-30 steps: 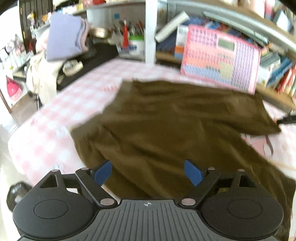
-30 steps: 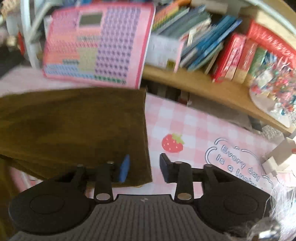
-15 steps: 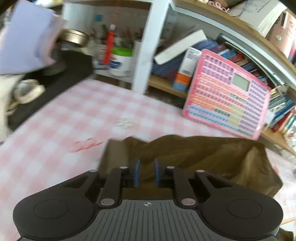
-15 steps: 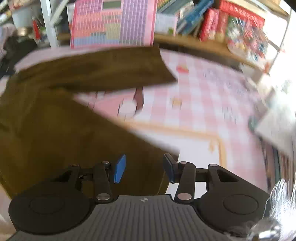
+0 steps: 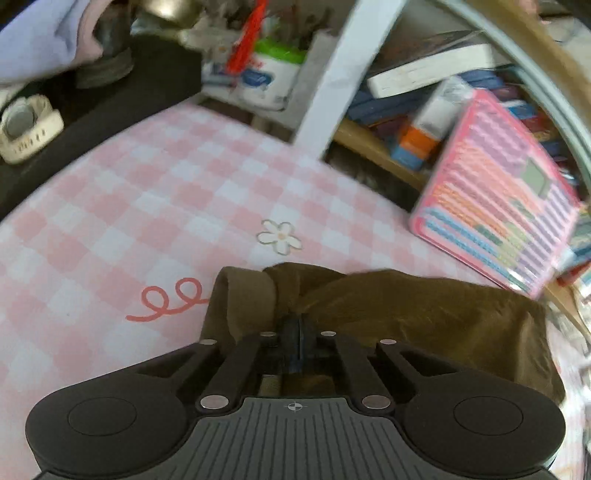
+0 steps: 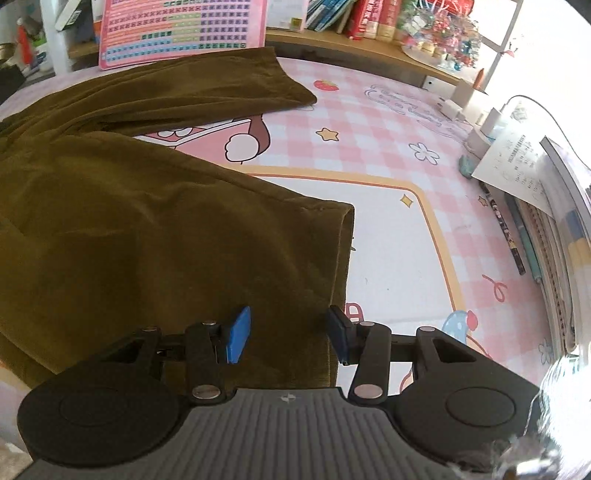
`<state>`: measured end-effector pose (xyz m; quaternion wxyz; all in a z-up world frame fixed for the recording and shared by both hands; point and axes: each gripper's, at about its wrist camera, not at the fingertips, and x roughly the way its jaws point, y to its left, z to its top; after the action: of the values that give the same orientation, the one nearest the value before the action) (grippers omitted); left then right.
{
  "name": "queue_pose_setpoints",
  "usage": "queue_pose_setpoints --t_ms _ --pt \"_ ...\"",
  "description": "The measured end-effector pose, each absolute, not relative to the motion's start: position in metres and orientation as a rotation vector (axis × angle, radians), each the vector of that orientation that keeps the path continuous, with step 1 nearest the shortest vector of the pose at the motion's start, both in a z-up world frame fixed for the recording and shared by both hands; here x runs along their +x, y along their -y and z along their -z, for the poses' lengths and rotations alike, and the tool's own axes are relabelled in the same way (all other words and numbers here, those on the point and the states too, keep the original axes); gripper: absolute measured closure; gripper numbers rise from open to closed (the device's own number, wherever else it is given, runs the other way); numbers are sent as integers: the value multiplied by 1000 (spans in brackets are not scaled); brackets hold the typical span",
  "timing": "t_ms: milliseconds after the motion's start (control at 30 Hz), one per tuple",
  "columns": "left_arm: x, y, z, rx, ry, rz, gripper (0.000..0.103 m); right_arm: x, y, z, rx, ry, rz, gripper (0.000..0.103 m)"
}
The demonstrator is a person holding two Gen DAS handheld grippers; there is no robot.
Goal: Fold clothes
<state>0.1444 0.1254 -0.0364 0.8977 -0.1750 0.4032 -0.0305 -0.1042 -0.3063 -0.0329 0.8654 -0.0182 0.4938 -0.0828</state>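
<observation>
A pair of olive-brown trousers [image 6: 147,229] lies spread on the pink checked tablecloth [image 6: 369,122], its two legs pointing right. My left gripper [image 5: 295,332] is shut on the trousers' waistband edge [image 5: 243,302], and the cloth bunches up in front of it. My right gripper [image 6: 288,332] is open, its blue pads [image 6: 236,336] hovering over the hem end of the near leg [image 6: 332,236]. The far leg [image 6: 221,81] lies flat toward the shelf.
A pink keyboard toy [image 5: 495,206] leans against the shelf of books [image 6: 332,14] at the back. Chargers, papers and pens [image 6: 517,166] line the right edge. A black box with a white dish [image 5: 26,129] stands at the left.
My left gripper has closed fully on the waistband and pushed farther toward the shelf. My right gripper has drawn back and opened wider over the near leg's hem.
</observation>
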Motion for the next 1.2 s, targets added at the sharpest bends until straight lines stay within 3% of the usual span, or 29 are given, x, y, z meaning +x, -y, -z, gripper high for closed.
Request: queue_pose_setpoints --t_ms 67,267,367,967,1200 --pt "121 -123 24 -305 -815 129 87 -104 306 33 -26 -1031 187 60" --pt "22 -102 24 -19 -824 225 87 -104 310 27 19 -972 245 60" --pt "-3 -105 39 -10 -847 179 87 -99 312 28 -6 -971 251 60" --pt "-41 -130 38 -99 -881 104 86 -85 303 36 1 -976 198 59" --pt "-39 -126 36 -93 -901 80 86 -70 320 38 10 -970 173 49"
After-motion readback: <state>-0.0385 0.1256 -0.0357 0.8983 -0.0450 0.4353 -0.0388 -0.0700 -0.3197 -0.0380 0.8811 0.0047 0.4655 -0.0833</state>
